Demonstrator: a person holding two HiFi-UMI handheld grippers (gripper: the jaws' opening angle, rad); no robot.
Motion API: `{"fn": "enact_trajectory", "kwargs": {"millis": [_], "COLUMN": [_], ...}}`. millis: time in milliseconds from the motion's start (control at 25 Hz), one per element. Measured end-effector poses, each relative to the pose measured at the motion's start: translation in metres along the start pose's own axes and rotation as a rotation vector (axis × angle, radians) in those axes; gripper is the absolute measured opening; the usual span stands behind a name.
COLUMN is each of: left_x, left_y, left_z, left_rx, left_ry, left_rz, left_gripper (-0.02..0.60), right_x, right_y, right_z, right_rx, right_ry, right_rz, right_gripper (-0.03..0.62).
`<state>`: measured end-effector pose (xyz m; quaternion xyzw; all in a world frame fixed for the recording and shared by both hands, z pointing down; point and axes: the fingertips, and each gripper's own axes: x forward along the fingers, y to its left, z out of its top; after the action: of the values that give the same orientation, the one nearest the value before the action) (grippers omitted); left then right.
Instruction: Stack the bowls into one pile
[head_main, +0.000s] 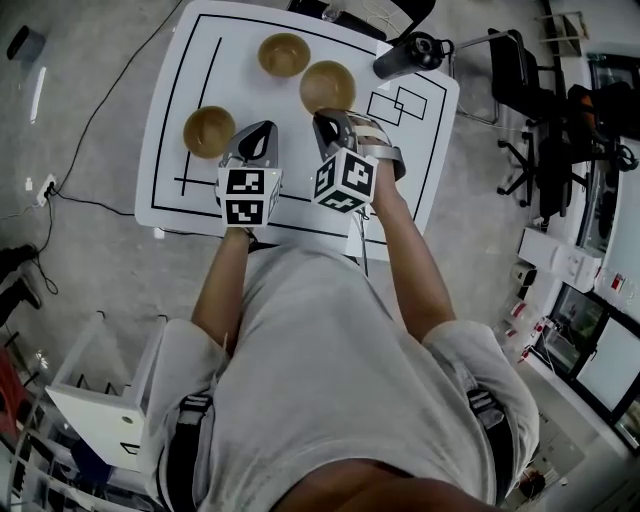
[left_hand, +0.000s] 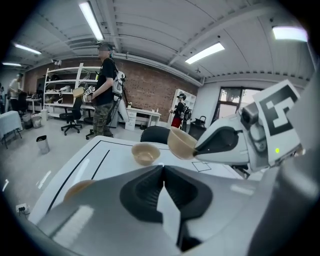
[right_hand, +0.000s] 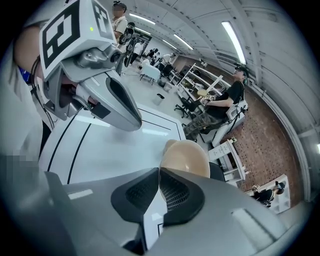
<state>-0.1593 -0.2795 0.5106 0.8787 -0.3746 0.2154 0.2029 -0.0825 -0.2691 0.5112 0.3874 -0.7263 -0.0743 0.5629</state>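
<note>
Three tan bowls are over the white table (head_main: 190, 70). One bowl (head_main: 284, 54) sits at the back, and another bowl (head_main: 209, 131) rests near the left side. My right gripper (head_main: 326, 116) is shut on the near rim of the third bowl (head_main: 327, 85). In the left gripper view that bowl (left_hand: 181, 142) hangs tilted above the table, at the right gripper's tip. In the right gripper view its rim (right_hand: 187, 157) is pinched between the jaws. My left gripper (head_main: 266, 128) is shut and holds nothing, just right of the left bowl (left_hand: 80, 188).
A black flask (head_main: 410, 55) lies at the table's back right corner. Black lines and rectangles (head_main: 397, 103) are printed on the table top. Office chairs (head_main: 520, 70) stand to the right, and a cable (head_main: 90, 130) runs over the floor on the left. People stand in the background.
</note>
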Motion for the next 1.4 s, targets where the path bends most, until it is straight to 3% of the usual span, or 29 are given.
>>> {"fn": "enact_trajectory", "kwargs": {"millis": [600, 1400], "left_x": [0.015, 0.026], "left_y": [0.032, 0.065], "left_z": [0.01, -0.003], "left_rx": [-0.001, -0.066], "left_ry": [-0.018, 0.01], "left_rz": [-0.074, -0.083], "left_gripper": [0.002, 0.002], "right_x": [0.052, 0.11], "right_y": [-0.017, -0.02], "right_z": [0.036, 0.049], "right_rx": [-0.016, -0.085], "right_ry": [0.023, 0.064], "right_rz": [0.003, 0.072], "right_gripper": [0.014, 0.017]}}
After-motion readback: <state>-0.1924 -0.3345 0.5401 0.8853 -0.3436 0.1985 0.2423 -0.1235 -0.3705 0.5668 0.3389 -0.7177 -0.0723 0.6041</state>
